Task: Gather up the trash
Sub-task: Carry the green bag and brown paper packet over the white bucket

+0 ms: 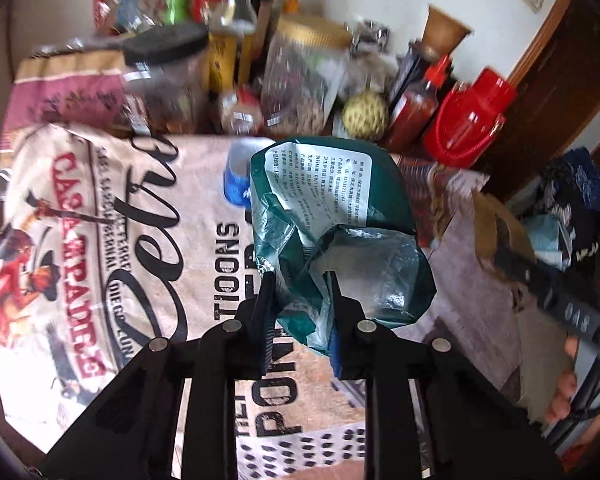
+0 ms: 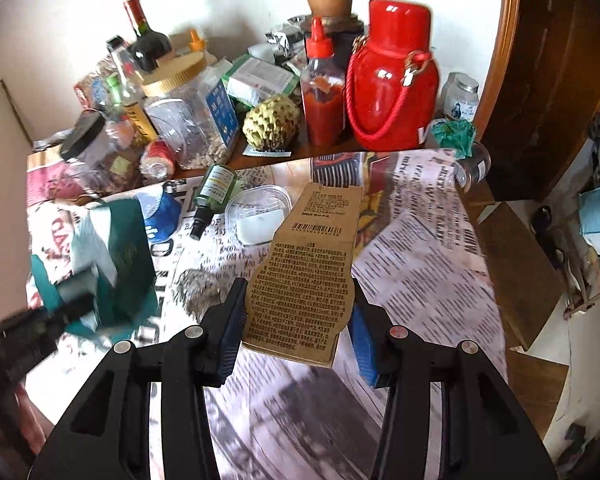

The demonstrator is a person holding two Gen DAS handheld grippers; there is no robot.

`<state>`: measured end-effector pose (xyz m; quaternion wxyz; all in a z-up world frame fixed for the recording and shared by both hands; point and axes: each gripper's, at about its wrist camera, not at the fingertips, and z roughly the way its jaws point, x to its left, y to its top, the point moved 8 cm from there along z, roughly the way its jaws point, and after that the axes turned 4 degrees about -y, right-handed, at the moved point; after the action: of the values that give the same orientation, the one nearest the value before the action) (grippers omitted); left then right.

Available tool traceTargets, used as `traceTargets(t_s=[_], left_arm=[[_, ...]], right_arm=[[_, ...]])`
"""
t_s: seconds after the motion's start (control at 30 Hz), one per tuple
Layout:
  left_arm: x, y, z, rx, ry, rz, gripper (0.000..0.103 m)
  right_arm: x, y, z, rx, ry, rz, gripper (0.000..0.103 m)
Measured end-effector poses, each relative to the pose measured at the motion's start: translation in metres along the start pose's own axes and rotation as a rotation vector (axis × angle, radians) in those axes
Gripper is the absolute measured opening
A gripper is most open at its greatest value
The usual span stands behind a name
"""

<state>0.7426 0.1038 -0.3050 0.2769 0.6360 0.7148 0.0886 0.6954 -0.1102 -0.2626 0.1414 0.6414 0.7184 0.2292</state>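
My left gripper has its fingers clamped on the green bag, above the printed tabletop. My right gripper grips the brown paper package, in front of the red flask.

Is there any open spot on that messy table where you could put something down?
Yes: the newsprint cloth is bare right of the brown paper packet, out to the table edge. The back is crowded around the red flask, sauce bottle and jars.

Crumpled green bag; brown printed paper packet upright.
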Motion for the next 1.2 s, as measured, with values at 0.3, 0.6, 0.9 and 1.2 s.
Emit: traceTargets(t_s=[0.3,0.6,0.9,1.2], left_arm=[[-0.042,-0.015,-0.087,-0.194,0.108,-0.01,0.021],[-0.069,-0.053,-0.162,-0.313,0.132,-0.025,0.021],[-0.073,-0.089,-0.222,-0.373,0.092,0.019,0.021],[-0.051,-0.161,-0.284,-0.371,0.038,0.108,0.021]], right_arm=[[-0.019,-0.011,-0.079,-0.128,0.088,-0.09,0.044],[-0.023,-0.026,-0.137,-0.221,0.146,-0.14,0.044],[-0.003,-0.062,-0.195,-0.309,0.14,-0.135,0.044],[0.036,-0.135,-0.245,-0.34,0.1,-0.073,0.044]])
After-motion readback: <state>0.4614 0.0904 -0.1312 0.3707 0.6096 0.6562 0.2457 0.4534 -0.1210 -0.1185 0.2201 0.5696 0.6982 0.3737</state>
